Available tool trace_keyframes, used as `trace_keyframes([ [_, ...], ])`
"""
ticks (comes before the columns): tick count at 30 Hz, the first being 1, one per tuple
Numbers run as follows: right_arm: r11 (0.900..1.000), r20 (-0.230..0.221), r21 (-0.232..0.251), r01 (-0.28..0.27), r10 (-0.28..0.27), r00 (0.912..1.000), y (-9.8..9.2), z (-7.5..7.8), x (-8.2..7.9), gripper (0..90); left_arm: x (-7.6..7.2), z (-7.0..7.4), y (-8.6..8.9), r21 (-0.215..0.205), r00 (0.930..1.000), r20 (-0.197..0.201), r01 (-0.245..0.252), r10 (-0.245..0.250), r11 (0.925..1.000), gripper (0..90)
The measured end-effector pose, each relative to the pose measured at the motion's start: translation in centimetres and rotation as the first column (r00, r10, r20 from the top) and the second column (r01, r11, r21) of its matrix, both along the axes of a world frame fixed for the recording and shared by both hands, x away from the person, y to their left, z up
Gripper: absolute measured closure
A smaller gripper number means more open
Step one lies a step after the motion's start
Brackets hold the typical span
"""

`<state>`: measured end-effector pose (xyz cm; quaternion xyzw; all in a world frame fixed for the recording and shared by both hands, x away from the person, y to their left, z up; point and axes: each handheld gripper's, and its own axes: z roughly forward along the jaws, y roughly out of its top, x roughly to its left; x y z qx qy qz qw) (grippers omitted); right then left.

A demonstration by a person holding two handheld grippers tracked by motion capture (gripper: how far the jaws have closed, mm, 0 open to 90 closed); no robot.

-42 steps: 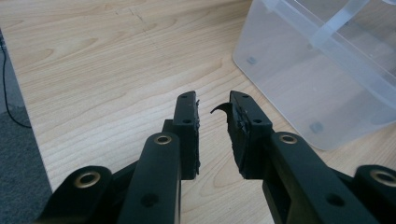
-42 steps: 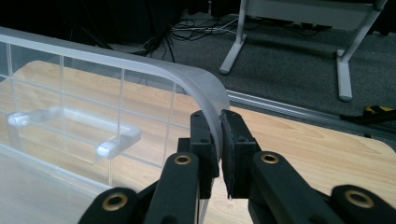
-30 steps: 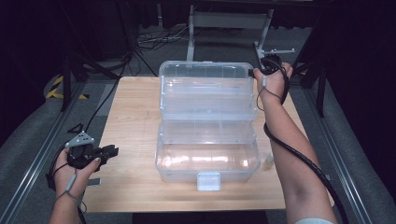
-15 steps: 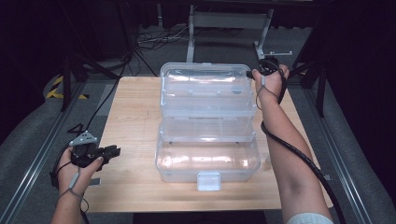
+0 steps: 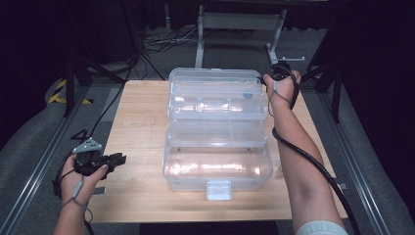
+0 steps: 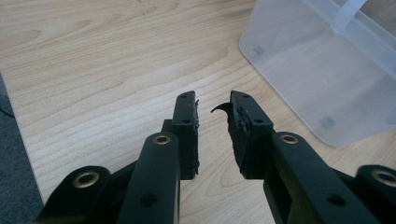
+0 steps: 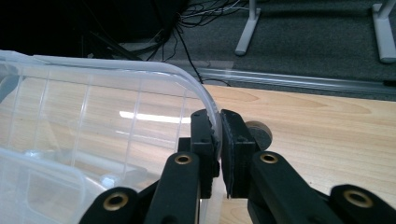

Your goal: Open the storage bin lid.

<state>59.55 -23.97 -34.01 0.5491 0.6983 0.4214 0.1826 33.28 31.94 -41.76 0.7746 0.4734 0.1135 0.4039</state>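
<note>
A clear plastic tiered box (image 5: 218, 147) stands opened out in the middle of the wooden table (image 5: 137, 112), its top section (image 5: 215, 93) stepped back toward the far edge. My right gripper (image 5: 270, 78) is at that section's far right corner. In the right gripper view it (image 7: 215, 119) is shut on the clear rim (image 7: 140, 70), which runs down between the pads. My left gripper (image 5: 120, 158) hovers low over bare wood at the near left, apart from the box. Its jaws (image 6: 212, 105) stand open with nothing between them, and the box's lower wall (image 6: 327, 70) lies off to one side.
A white latch (image 5: 219, 189) sticks out at the box's near edge. Behind the table are a metal stand (image 5: 240, 22) and loose cables (image 5: 161, 39) on the grey floor. Metal rails (image 5: 39, 171) run along both sides of the table.
My right hand has sunk a little at the box's far right corner, still pinching the rim. The left hand and its gripper have kept still.
</note>
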Motion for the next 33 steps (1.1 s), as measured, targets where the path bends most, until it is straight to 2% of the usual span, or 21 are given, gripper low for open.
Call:
trace_keyframes([
  [20,0.999,-0.044,0.05,0.002,0.0,0.999,-0.4,-2.1,1.0,84.1,0.2,-0.3,-0.3,0.011,0.9998,-0.016,0.008,-0.008,0.9999,73.0],
  [33,0.998,-0.068,0.064,0.013,-0.008,0.9977,-0.4,-2.9,1.3,83.8,0.2,-0.5,-0.3,0.011,0.9998,-0.018,0.009,-0.009,0.9999,73.0],
])
